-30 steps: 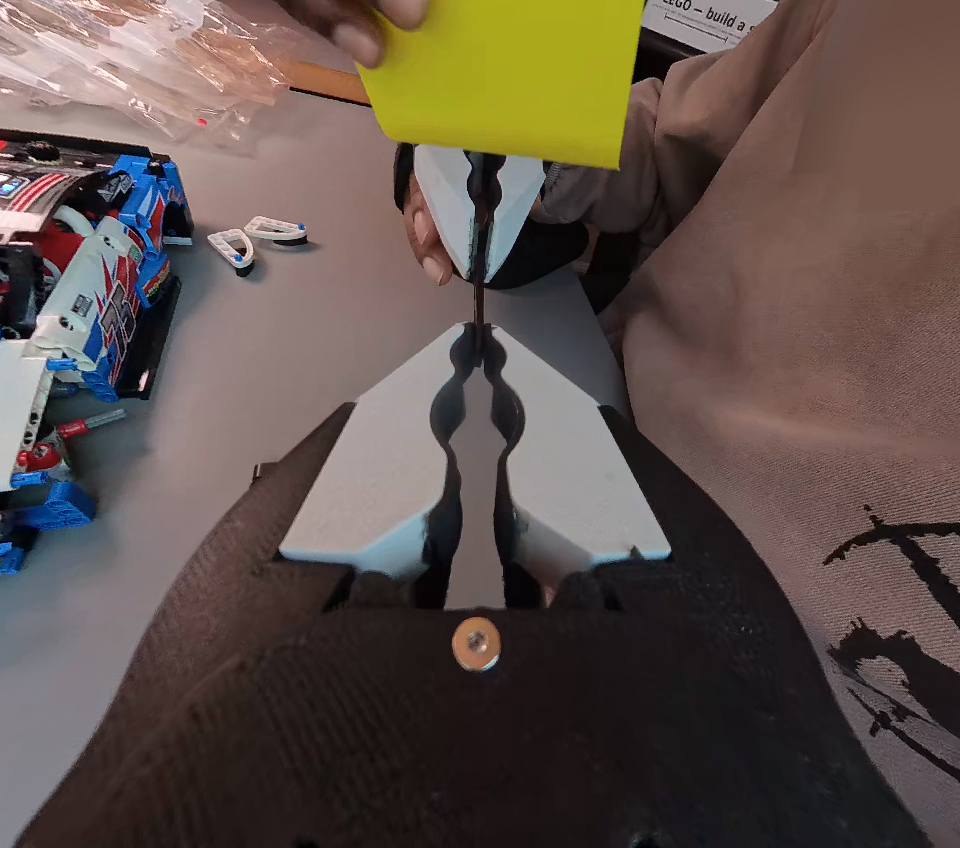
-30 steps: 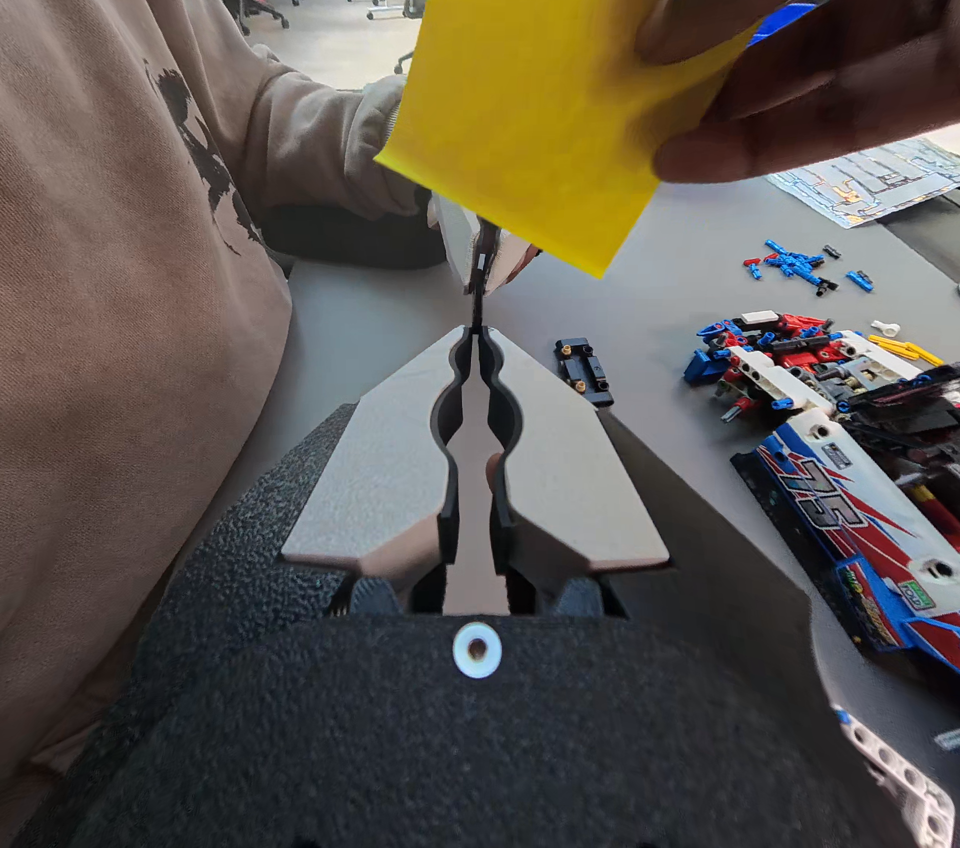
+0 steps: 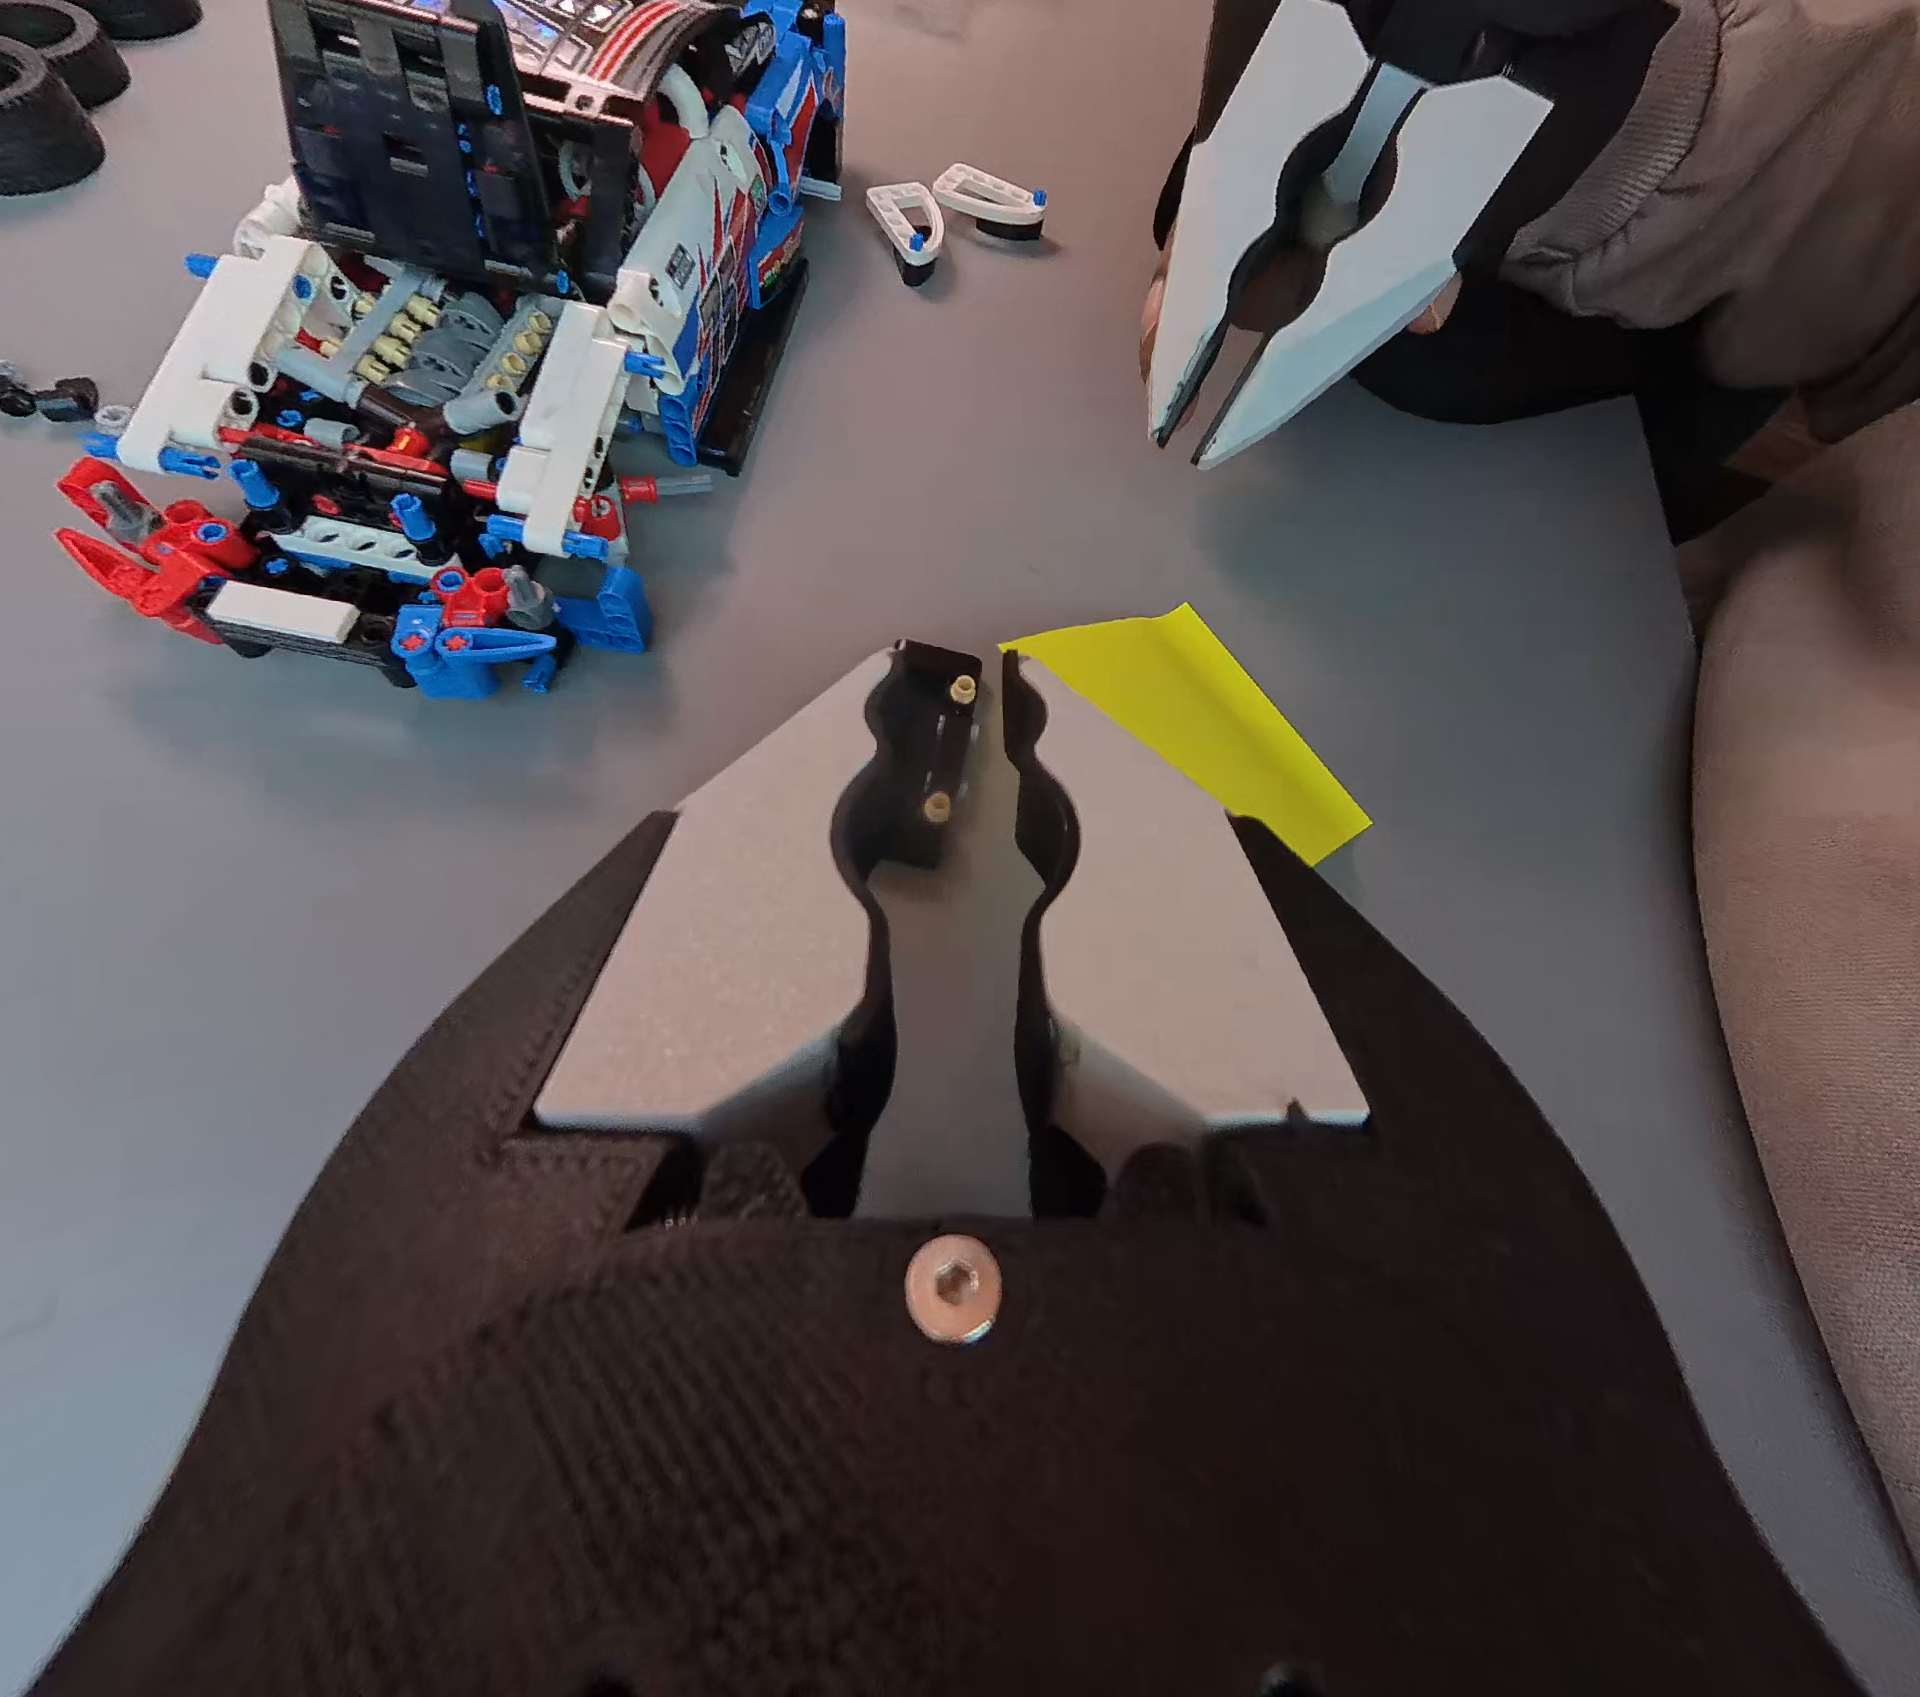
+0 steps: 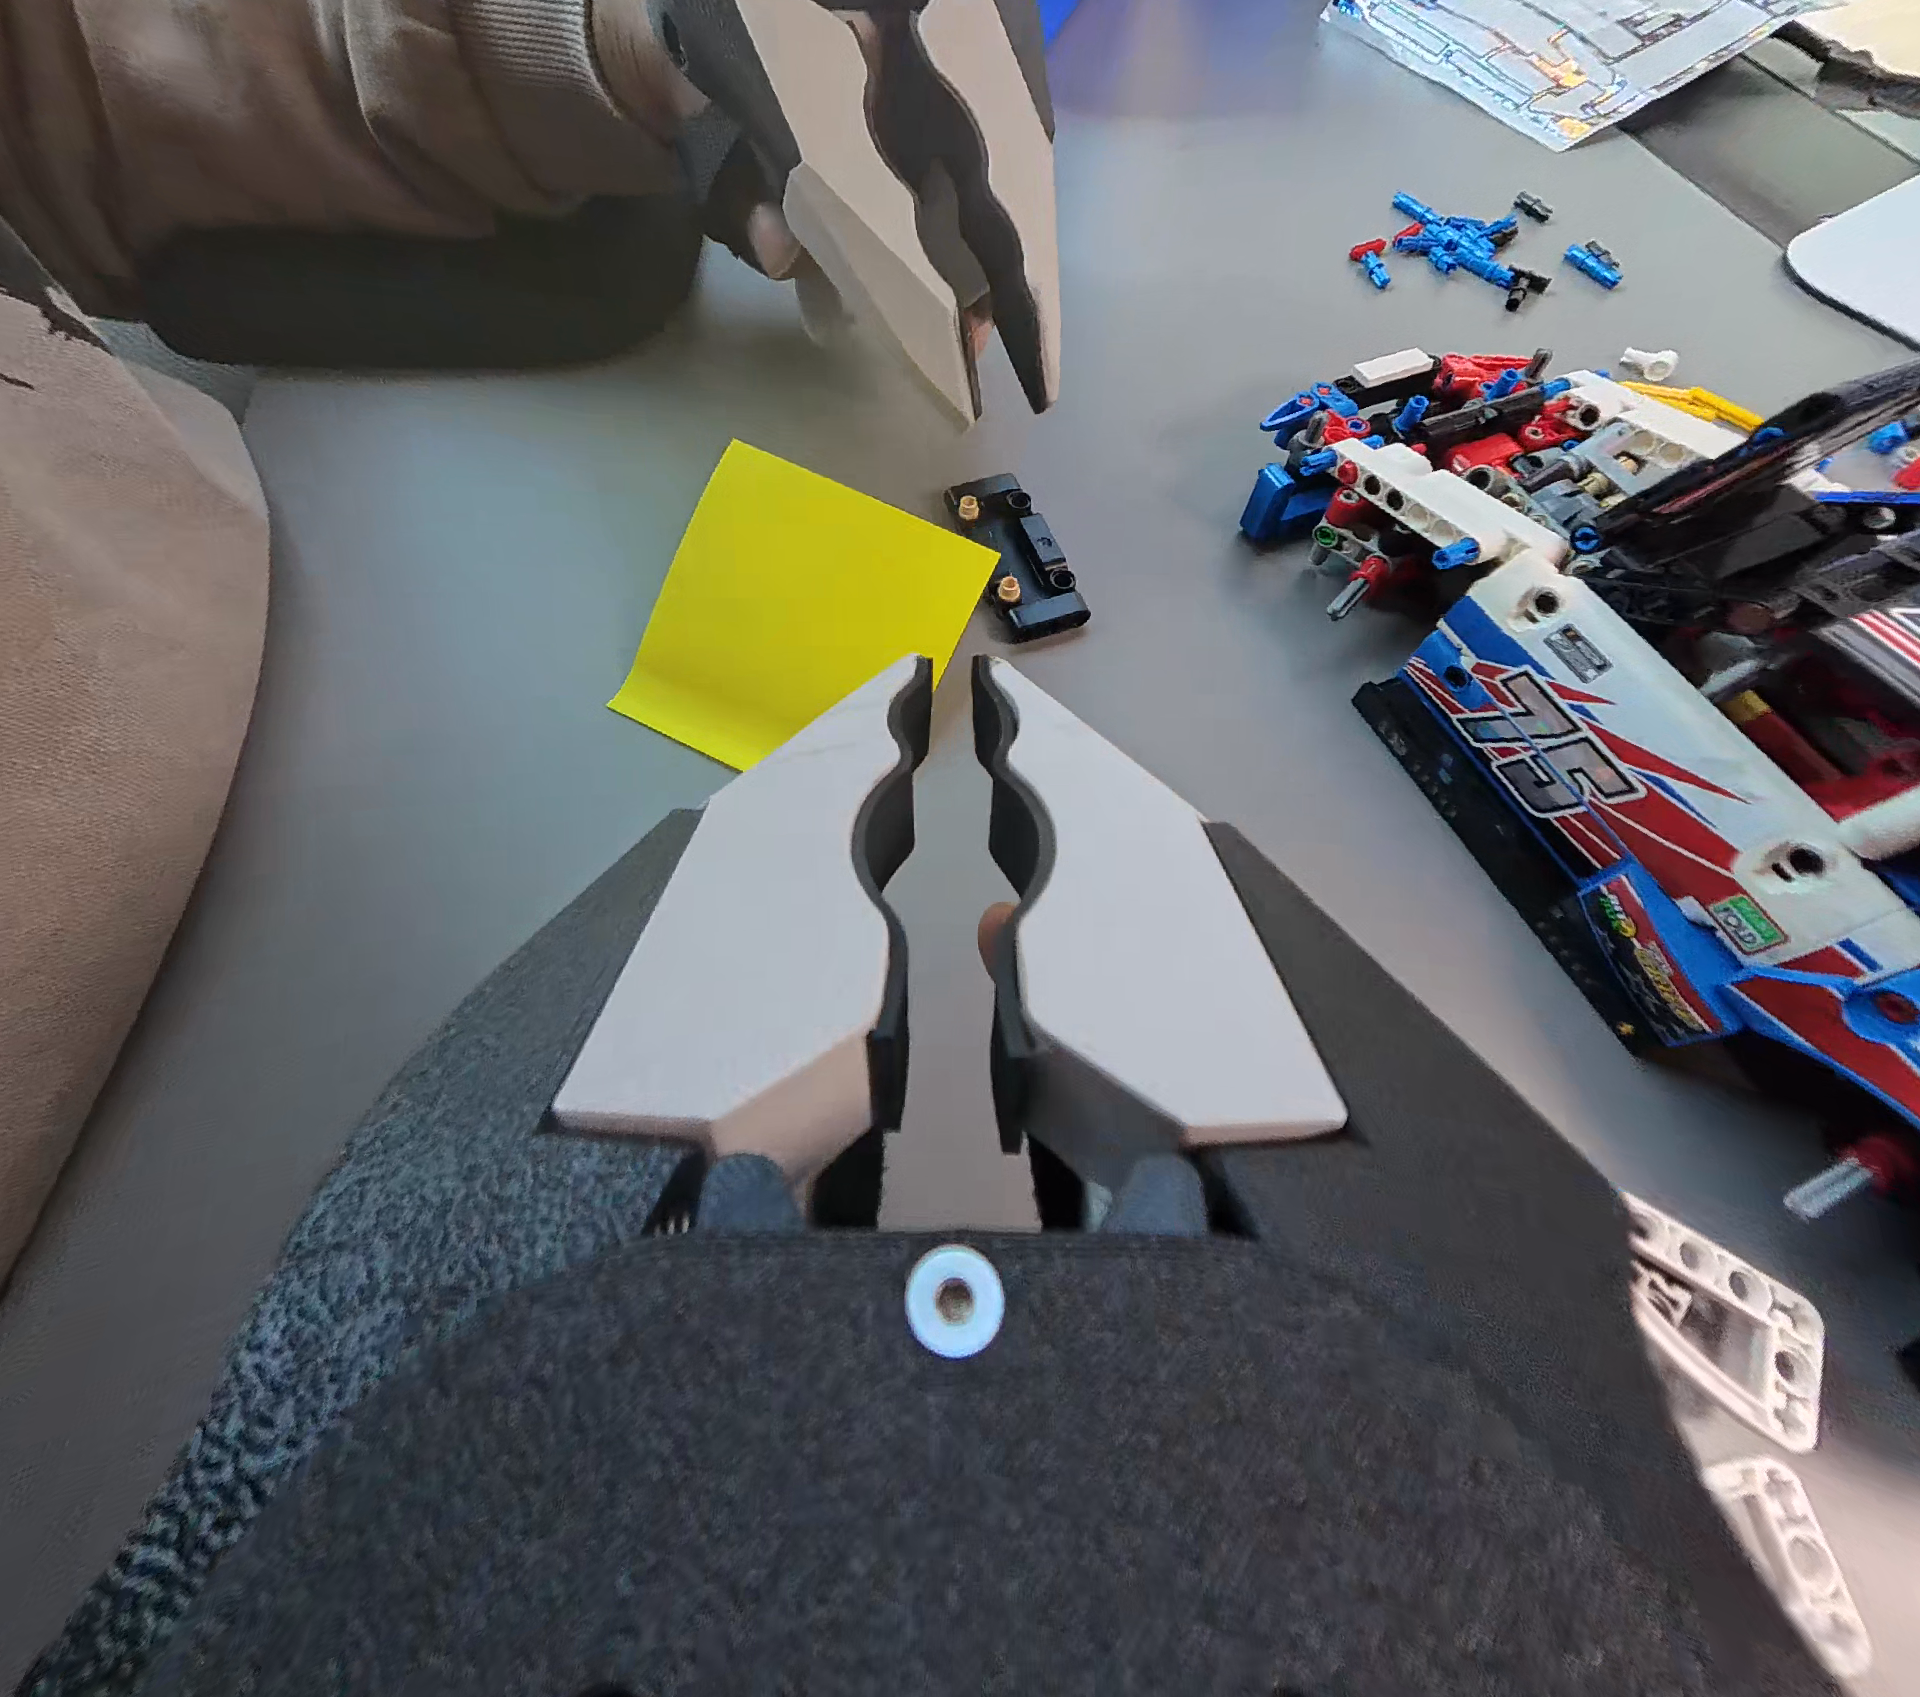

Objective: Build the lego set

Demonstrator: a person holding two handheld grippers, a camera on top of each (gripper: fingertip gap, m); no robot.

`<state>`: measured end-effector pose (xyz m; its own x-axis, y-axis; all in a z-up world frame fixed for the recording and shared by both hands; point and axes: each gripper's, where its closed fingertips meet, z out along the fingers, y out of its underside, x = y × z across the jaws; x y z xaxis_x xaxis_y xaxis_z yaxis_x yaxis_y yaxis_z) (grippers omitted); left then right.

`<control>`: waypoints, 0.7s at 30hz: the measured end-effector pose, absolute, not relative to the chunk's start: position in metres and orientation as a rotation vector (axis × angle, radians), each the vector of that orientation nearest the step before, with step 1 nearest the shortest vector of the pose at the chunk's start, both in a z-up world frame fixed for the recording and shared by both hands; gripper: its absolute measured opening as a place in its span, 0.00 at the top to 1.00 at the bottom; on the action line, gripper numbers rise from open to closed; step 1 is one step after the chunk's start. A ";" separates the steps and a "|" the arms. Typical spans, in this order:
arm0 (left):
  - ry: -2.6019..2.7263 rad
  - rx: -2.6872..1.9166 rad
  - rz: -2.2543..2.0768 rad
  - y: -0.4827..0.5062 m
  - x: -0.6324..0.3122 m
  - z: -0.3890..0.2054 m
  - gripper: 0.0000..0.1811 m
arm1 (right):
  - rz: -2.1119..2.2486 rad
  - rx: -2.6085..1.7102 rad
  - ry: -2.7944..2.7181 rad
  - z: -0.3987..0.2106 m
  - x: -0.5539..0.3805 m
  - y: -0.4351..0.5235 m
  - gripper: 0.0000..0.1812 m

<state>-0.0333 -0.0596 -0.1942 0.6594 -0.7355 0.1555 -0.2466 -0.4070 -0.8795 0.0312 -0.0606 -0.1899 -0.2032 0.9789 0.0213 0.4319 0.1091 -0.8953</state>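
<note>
L hand-held gripper (image 3: 948,660) jaws slightly apart, R hand-held gripper (image 4: 951,671) likewise, both angled down, nothing held
</note>
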 end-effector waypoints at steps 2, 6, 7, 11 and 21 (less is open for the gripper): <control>0.732 -1.932 -0.679 -0.057 -0.037 -0.188 0.93 | 1.052 -1.403 -1.776 -0.194 0.024 -0.061 0.95; 0.668 -1.915 -0.639 -0.048 -0.049 -0.185 0.95 | 1.105 -1.533 -1.958 -0.210 0.012 -0.066 0.85; 0.662 -1.914 -0.625 -0.047 -0.051 -0.186 0.95 | 1.124 -1.566 -2.013 -0.215 0.010 -0.069 0.81; 0.660 -1.896 -0.612 -0.045 -0.051 -0.186 0.96 | 1.168 -1.607 -2.168 -0.228 0.003 -0.082 0.78; 0.631 -1.866 -0.606 -0.041 -0.058 -0.182 0.97 | 1.783 -1.267 -1.978 -0.150 0.030 -0.107 1.00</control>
<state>-0.0585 -0.0413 -0.1818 0.7350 -0.6671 0.1215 -0.1480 -0.3327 -0.9314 0.0298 -0.1073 -0.1504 -0.6159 0.6866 -0.3863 0.4552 -0.0901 -0.8858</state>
